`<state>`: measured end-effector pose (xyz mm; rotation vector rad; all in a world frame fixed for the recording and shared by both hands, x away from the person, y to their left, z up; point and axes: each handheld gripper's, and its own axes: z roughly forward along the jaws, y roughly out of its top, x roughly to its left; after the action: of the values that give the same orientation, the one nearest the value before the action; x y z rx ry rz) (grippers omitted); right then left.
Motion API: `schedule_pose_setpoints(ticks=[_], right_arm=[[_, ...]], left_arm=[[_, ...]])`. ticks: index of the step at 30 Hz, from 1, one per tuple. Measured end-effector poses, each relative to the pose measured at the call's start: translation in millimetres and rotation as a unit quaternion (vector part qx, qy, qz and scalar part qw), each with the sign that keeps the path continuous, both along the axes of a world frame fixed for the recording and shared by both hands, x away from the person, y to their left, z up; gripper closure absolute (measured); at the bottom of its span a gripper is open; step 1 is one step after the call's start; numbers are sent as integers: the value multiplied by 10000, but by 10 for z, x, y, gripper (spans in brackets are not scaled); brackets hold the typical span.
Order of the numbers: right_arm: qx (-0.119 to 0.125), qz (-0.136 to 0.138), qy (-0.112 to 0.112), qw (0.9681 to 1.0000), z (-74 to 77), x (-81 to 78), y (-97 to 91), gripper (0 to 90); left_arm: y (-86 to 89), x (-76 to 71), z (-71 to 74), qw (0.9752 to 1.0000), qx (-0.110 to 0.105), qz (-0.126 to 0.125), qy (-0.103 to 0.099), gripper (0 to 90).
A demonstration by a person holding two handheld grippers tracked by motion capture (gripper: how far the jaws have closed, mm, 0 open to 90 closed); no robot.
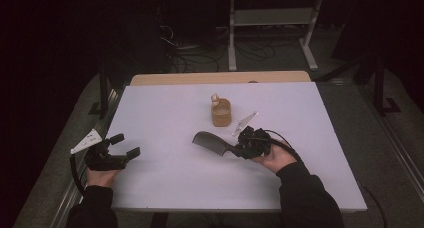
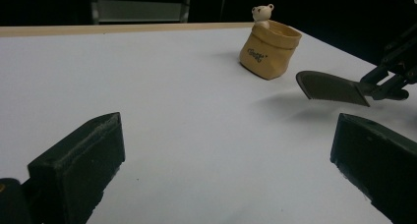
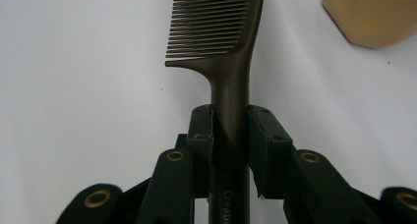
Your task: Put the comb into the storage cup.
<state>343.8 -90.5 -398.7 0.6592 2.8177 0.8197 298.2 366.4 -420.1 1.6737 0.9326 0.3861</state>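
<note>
Comb (image 1: pixel 210 141): centre frame, raised off the surface (image 1: pixel 165 113). Light, stiff, smooth plastic; teeth fragile. Your right gripper (image 3: pixel 231 130) clamps its handle, so hold there. Left gripper (image 1: pixel 122 150) jaws released, empty.

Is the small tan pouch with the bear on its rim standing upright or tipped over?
Upright. The small tan pouch rests on its base on the white table, its open mouth facing up, with the bear figure at its rim.

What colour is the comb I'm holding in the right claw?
Dark brownish-grey, nearly black. The comb shows best in the right gripper view, clamped by its handle.
</note>
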Motion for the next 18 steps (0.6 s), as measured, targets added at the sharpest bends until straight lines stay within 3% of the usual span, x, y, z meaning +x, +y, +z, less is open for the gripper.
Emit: schedule_pose_setpoints(ticks=[18], right_arm=[[196,15,-137,9997,124,7,-41,714]], left_arm=[[-19,-9,9,10000,37,-41,-14,0]])
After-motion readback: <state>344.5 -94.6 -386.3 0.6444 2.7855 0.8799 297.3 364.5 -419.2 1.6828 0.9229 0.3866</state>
